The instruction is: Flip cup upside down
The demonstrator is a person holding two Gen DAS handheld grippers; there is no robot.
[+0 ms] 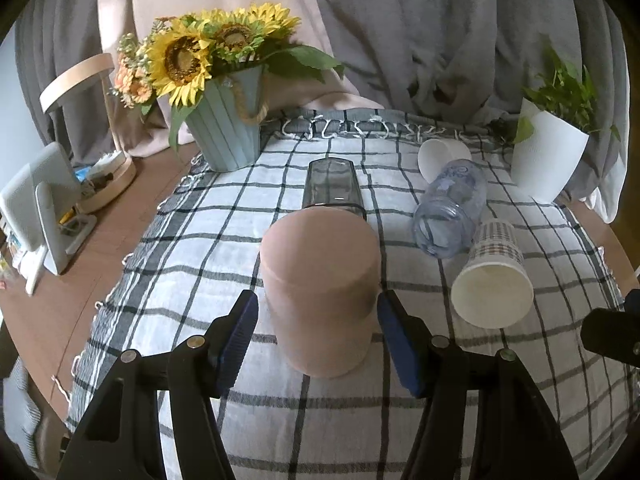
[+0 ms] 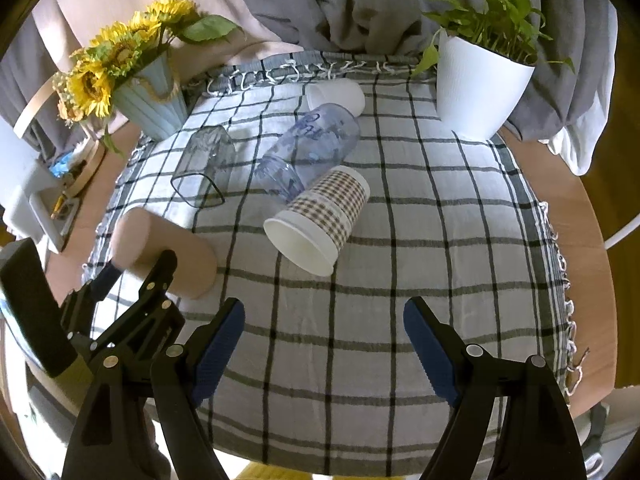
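Pink cup (image 1: 320,296) is seen bottom-up in the left wrist view, standing between the blue pads (image 1: 240,336) of the left gripper (image 1: 316,320); the jaws are spread beside its walls, and contact cannot be confirmed on either side. In the right wrist view the same cup (image 2: 172,256) is shown near the left edge of the checked cloth (image 2: 380,280), with the left gripper (image 2: 136,276) around it. The right gripper (image 2: 324,344) is held with jaws wide apart and nothing between them, over a bare stretch of cloth at the near edge. Open room is found in front of and to the right of that gripper. The middle is crowded: a plaid paper cup (image 2: 320,220) lies on its side, mouth toward the cameras, touching a clear bottle (image 2: 308,148) also on its side; a white cup (image 2: 336,96) lies tipped just behind the bottle. A dark glass (image 1: 332,188) lies just behind the pink cup. A sunflower pot (image 1: 224,136) is set at the far left corner, a white planter (image 2: 476,88) at the far right. Bare wooden table (image 1: 120,216) is exposed left of the cloth, with a small device (image 1: 40,208) and a round wooden stand (image 1: 100,120) on it. Grey and pink drapes (image 1: 400,20) hang behind.
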